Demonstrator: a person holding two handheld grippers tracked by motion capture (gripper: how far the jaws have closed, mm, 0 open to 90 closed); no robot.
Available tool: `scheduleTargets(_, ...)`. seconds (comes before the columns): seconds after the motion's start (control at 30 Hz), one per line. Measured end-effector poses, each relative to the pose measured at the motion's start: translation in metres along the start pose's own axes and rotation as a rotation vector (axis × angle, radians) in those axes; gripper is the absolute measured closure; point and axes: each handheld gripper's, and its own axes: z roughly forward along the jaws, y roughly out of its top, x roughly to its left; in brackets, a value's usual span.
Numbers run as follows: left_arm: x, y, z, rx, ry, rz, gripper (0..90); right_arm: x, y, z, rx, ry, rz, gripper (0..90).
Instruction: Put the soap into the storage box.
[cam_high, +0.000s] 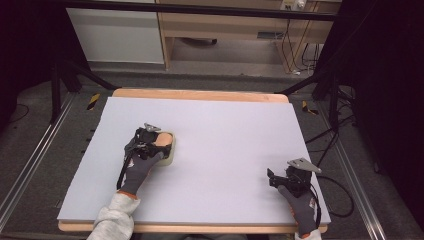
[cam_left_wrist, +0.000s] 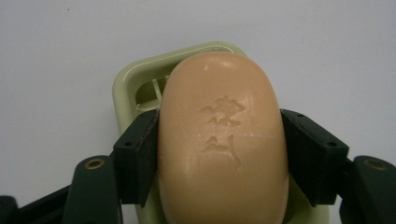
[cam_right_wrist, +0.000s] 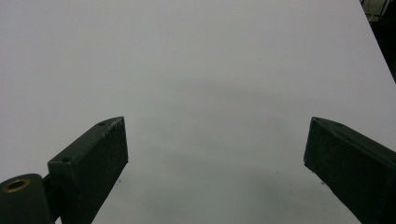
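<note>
The bar of soap (cam_left_wrist: 223, 140), peach-coloured with a stamped mark on its top face, sits squarely between the 2 black jaws of the left gripper (cam_left_wrist: 223, 158), which press on its long sides. Under it lies the pale green soap dish (cam_left_wrist: 126, 81), whose rim and inner ribs show past the soap's far end; whether the soap rests on the dish or hangs just above it cannot be told. In the high view the same pair sits on the left half of the grey table mat (cam_high: 225, 135), with the gloved left hand (cam_high: 140, 167) behind it.

The step in hand looks like either seating the soap in the dish or lifting it out (the grip alone fits both). A next move would call for a straight vertical path, so the soap does not drag the light dish sideways.

The right gripper (cam_right_wrist: 215, 154) idles near the mat's right edge, jaws spread wide over bare mat, well apart from the dish.
</note>
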Motion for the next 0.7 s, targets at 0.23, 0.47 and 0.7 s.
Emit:
scheduleTargets(0.23,0.000,0.000,0.001,0.009,0.004,-0.001,31.4,0.000,0.000,0.000,0.000,-0.001,0.000,6.6)
scheduleTargets(0.47,0.001,0.000,0.001,0.008,-0.001,-0.004,31.0,0.000,0.000,0.000,-0.001,-0.002,0.001,6.6)
scheduleTargets(0.7,0.002,0.002,-0.010,-0.043,-0.018,-0.015,25.9,-0.001,0.000,-0.001,-0.003,-0.003,0.013,6.6)
